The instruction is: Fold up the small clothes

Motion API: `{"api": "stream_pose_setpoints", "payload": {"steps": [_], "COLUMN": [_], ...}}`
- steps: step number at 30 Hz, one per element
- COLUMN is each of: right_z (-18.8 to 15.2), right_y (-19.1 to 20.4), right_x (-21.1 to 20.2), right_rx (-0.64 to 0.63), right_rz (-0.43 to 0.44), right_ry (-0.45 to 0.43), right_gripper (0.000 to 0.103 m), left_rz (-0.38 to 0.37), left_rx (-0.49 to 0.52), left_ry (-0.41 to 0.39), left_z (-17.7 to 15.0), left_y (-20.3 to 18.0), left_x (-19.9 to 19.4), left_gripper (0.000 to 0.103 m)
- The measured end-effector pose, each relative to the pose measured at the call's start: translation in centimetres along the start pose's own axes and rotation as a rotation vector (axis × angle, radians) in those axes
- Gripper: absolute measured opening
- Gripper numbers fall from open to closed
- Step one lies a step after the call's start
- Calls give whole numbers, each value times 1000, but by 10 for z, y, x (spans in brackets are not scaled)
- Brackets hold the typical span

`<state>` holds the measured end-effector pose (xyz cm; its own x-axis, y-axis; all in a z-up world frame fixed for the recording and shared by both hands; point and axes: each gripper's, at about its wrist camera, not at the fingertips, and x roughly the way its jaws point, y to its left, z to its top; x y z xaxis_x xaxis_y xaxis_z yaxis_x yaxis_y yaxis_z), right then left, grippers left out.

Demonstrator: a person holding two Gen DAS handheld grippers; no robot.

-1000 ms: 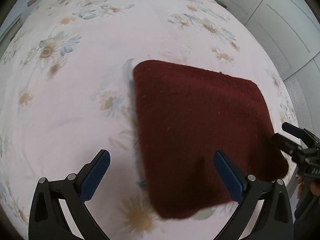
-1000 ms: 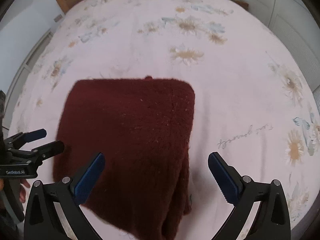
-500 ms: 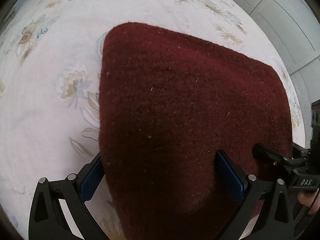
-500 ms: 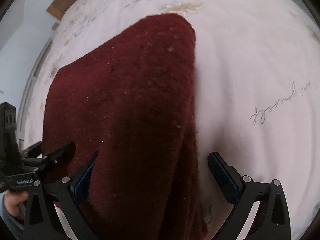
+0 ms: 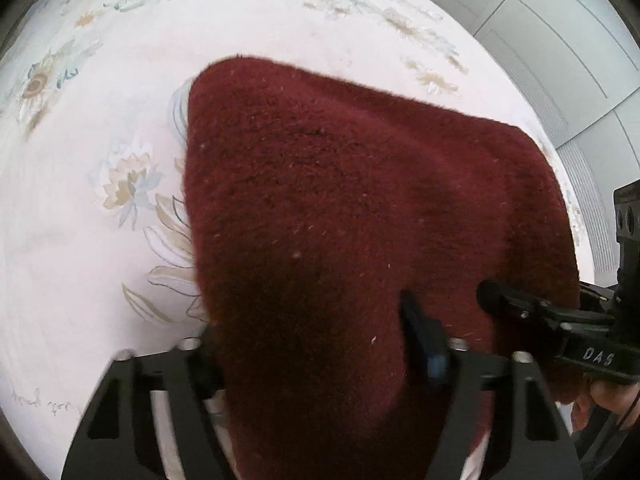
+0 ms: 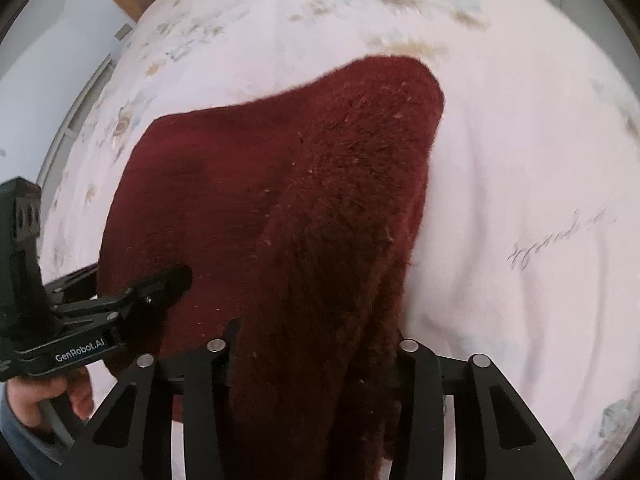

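A: The sweater (image 5: 360,208), dark red and fuzzy, lies folded on the bed (image 5: 100,240), but its near edge no longer rests flat. Half a second ago both pairs of fingers stood wide apart around that edge; now they have closed in on it.

B: Both of them?

A: Yes. The left gripper (image 5: 316,344) has its fingers drawn together with the near-left part of the hem bunched between them. The right gripper (image 6: 316,344) clamps the near-right part the same way, where the cloth hangs in a thick double layer.

B: So the grasp is made. Is the cloth lifted?

A: The near edge rises up into the fingers in both wrist views, while the far edge seems to rest on the bedspread. A second ago the whole piece lay flat and farther from the cameras.

B: Then the next fold looks ready to start, probably carrying the near edge over toward the far one.

A: That is a fair judgement. The two grips sit close to each other along the hem, with each gripper visible in the other's view, so the outer corners may droop during the carry.

B: And around it?

A: Only the floral bedspread, with white wardrobe doors (image 5: 560,60) beyond the bed.
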<state>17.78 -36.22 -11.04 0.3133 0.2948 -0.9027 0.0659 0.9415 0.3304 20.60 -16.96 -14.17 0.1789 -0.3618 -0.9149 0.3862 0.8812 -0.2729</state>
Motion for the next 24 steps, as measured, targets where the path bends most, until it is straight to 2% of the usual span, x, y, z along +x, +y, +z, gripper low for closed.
{"api": "stream_pose_setpoints", "payload": {"steps": [1, 3, 8, 12, 15, 20, 22, 24], "right_z": [0, 3, 14, 19, 17, 2, -5, -9], "right_y": [5, 21, 78, 122, 146, 161, 156, 153], "right_x": [-7, -26, -57, -54, -36, 21, 43, 52], "right_rx": [-10, -33, -114, -169, -180, -165, -160, -150], "right_rz": [-2, 14, 51, 79, 99, 95, 60, 45], "right_ry": [-11, -42, -103, -106, -84, 15, 57, 56], "right_gripper": [42, 41, 41, 42, 42, 42, 44, 51], "left_rz": [2, -6, -10, 16, 44, 72, 87, 94], "left_rx": [11, 35, 59, 47, 32, -27, -54, -80], "left_ry": [-5, -19, -95, -150, -165, -144, -107, -69], "left_z": [1, 2, 3, -1, -9, -32, -44, -55], "left_y": [-2, -2, 17, 50, 78, 122, 136, 143], "left_x": [-8, -23, -81, -128, -147, -140, -121, -100], "left_gripper": [52, 48, 47, 47, 47, 47, 48, 50]}}
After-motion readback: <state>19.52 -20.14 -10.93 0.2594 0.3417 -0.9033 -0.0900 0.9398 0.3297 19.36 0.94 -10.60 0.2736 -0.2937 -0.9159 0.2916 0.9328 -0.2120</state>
